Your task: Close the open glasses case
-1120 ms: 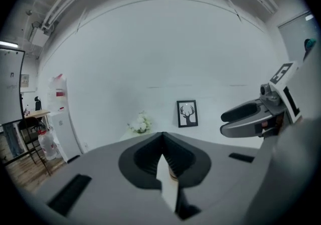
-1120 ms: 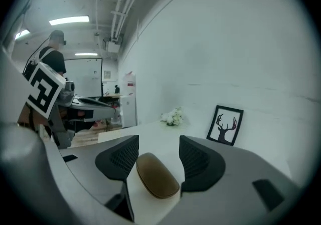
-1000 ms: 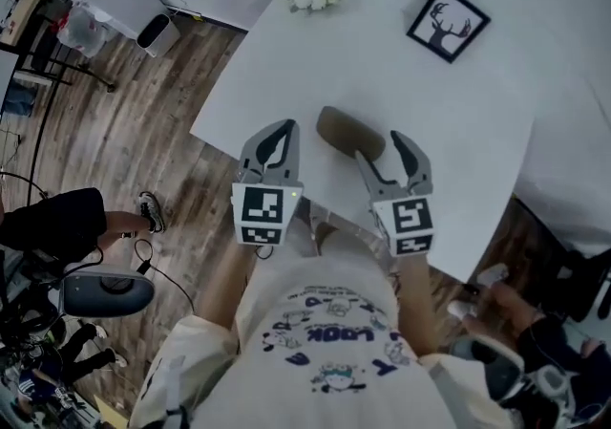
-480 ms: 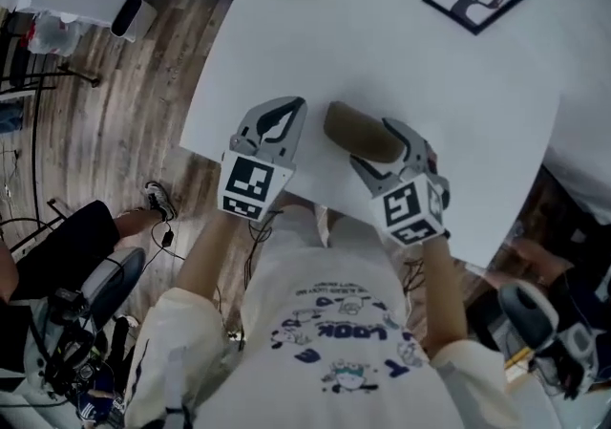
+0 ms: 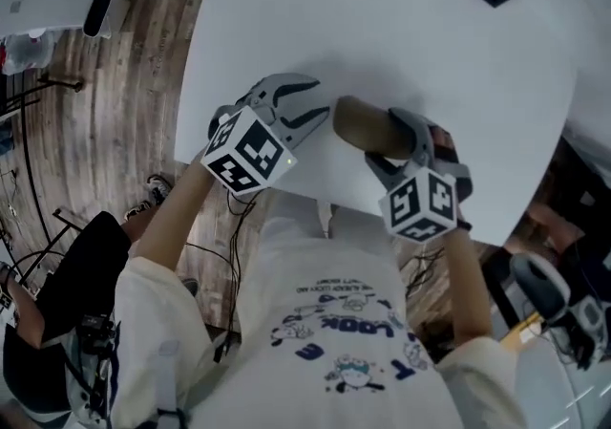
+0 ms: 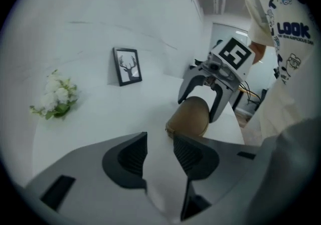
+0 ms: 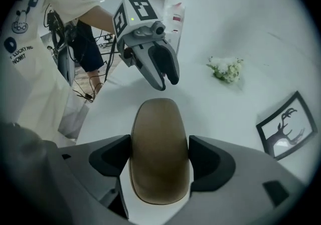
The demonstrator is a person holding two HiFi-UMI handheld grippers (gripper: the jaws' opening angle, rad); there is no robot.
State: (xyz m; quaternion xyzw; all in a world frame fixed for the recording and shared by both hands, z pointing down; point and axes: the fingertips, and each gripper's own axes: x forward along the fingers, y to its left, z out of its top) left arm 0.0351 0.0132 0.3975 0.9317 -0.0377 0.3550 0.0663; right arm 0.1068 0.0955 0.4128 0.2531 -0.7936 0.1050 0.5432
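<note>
With both tools just opening, the right tool (image 7: pixel 160 158) wide around the case (image 7: pixel 160 119) on the counter (image 5: pixel 401 45) and the left tool (image 6: pixel 159 154) open and empty near its end, I would squeeze slowly and evenly until it shuts.

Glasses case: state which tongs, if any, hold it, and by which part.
Neither. Both tongs' jaws have just been opening: the right tongs straddle the glasses case across its width, unclamped; the left tongs are empty.
</note>
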